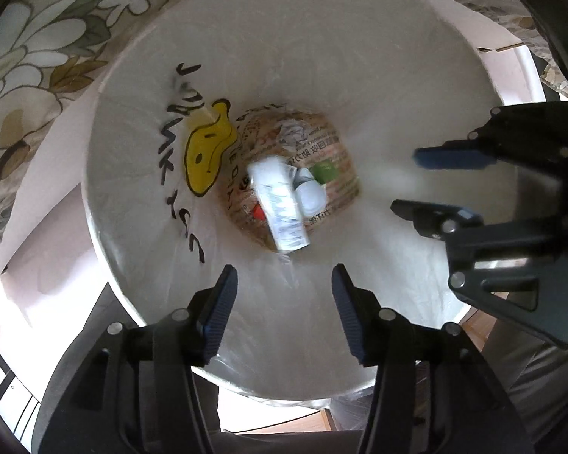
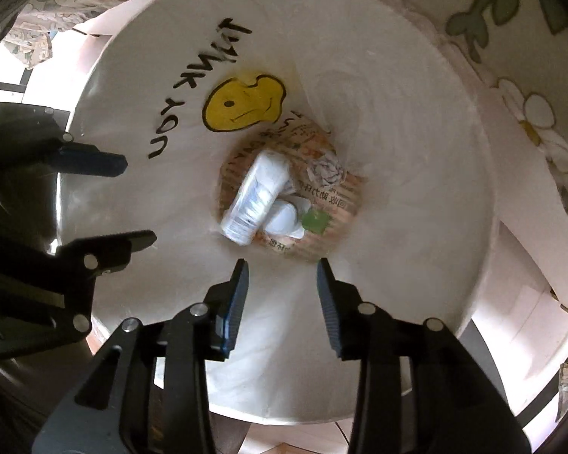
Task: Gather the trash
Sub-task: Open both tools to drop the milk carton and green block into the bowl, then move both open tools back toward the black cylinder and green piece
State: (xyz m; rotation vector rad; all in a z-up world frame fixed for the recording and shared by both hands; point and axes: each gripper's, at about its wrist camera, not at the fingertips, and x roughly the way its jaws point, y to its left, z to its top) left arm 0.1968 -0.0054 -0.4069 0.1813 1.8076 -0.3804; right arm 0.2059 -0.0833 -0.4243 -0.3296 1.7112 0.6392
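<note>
Both views look straight down into a white bin lined with a bag (image 1: 322, 75) (image 2: 397, 113) printed with a yellow smiley face (image 1: 206, 155) (image 2: 244, 104) and black lettering. At its bottom lie a white tube (image 1: 280, 208) (image 2: 255, 198), a small white bottle (image 1: 312, 195) (image 2: 286, 219) and a crumpled paper (image 1: 293, 134) (image 2: 327, 174) on printed packaging. My left gripper (image 1: 284, 291) is open and empty over the bin; it also shows in the right wrist view (image 2: 138, 200). My right gripper (image 2: 282, 287) is open and empty beside it, also seen in the left wrist view (image 1: 409, 181).
A floral cloth (image 1: 30, 45) (image 2: 530, 75) lies around the bin. Pale flat paper or card (image 1: 49, 227) sticks out from under the bin's rim. A strip of wooden floor (image 1: 477, 321) shows below the rim.
</note>
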